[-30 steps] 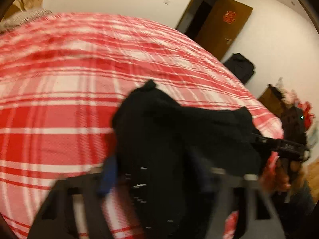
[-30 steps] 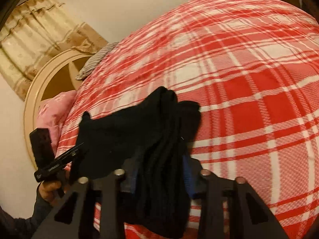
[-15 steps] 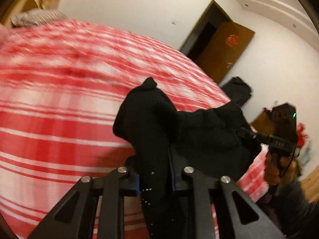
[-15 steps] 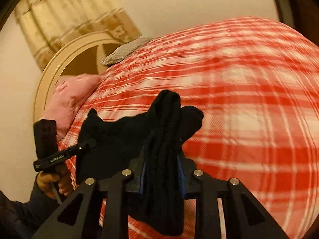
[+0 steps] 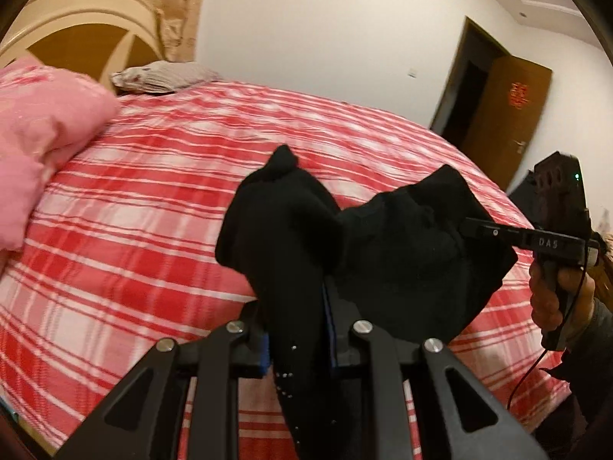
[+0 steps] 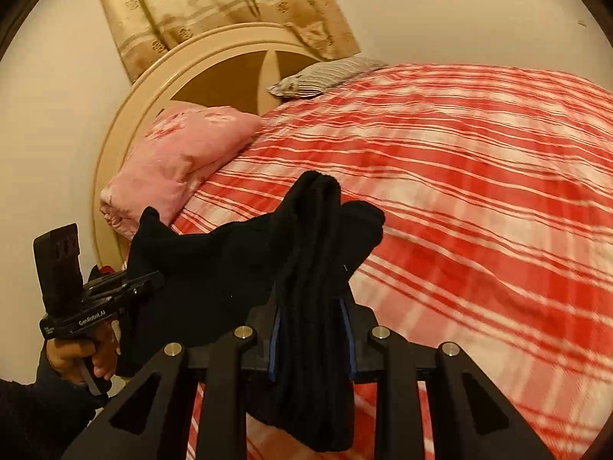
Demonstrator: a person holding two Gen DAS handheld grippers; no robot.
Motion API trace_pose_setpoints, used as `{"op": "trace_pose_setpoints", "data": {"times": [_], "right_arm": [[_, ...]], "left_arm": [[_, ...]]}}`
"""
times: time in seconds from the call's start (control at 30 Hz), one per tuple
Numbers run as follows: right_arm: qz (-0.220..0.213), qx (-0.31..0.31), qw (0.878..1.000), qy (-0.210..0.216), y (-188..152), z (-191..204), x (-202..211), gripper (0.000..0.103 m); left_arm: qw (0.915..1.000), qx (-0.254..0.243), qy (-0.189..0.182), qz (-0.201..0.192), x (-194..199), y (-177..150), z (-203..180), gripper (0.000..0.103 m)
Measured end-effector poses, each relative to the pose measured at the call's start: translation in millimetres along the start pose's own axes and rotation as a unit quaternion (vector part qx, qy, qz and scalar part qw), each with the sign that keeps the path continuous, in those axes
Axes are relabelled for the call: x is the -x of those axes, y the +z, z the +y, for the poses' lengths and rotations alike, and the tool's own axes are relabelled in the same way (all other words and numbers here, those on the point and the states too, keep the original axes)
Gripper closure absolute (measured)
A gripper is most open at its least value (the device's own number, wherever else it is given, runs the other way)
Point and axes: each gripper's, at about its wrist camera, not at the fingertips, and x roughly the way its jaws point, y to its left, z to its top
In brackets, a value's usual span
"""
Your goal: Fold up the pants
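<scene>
We hold the black pants [image 5: 402, 253] up off the bed [image 5: 161, 207] between our two claws, each pinching one bunched end of the cloth. Our left claw [image 5: 297, 329] has its two fingers drawn in tight on a thick fold, the blue pads [image 5: 263, 352] pressed against the fabric on either side; a rounded hump of cloth stands up just ahead of the fingertips and a tail of it hangs down below the jaws. To the right of that claw the cloth sags in a broad black sheet across to our right claw [image 5: 471, 228], which comes in from the side and grips the far end. Seen from its own camera, our right claw [image 6: 310, 329] is likewise closed hard on a ribbed, folded bundle of the pants [image 6: 237, 268], which rises ahead of the fingertips and droops beneath them. To its left the fabric spans to our left claw [image 6: 149, 280], held in the left hand [image 6: 76, 356]. Beyond both claws lies the red-and-white plaid bed [image 6: 459, 211], with a pink pillow [image 6: 180, 161] at the far left and a striped pillow [image 6: 325, 76] against the round headboard [image 6: 180, 88]. A brown door [image 5: 505, 115] stands open far off to the right of our left claw.
</scene>
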Motion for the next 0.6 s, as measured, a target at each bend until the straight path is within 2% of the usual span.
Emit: {"op": "trace_pose_setpoints", "data": {"times": [0.2,0.37,0.43,0.5,0.6], "right_arm": [[0.014,0.001,1.000,0.016,11,8,-45,0.077],[0.048,-0.012,0.999,0.002,6,-1,-83,0.076],[0.059,-0.020,0.998,-0.016,2,-9,-94,0.075],[0.072,-0.030,0.997,-0.028,-2,-18,-99,0.063],[0.076,-0.038,0.995,-0.043,-5,-27,-105,0.059]], "left_arm": [[0.9995,0.018,0.025,0.008,-8,-5,31,0.081],[0.9977,0.023,0.048,0.042,-33,-20,47,0.076],[0.9967,0.026,0.062,0.045,-38,-26,51,0.062],[0.9957,0.025,0.076,0.047,-39,-30,53,0.050],[0.9953,0.010,0.085,0.047,-40,-33,51,0.045]]}}
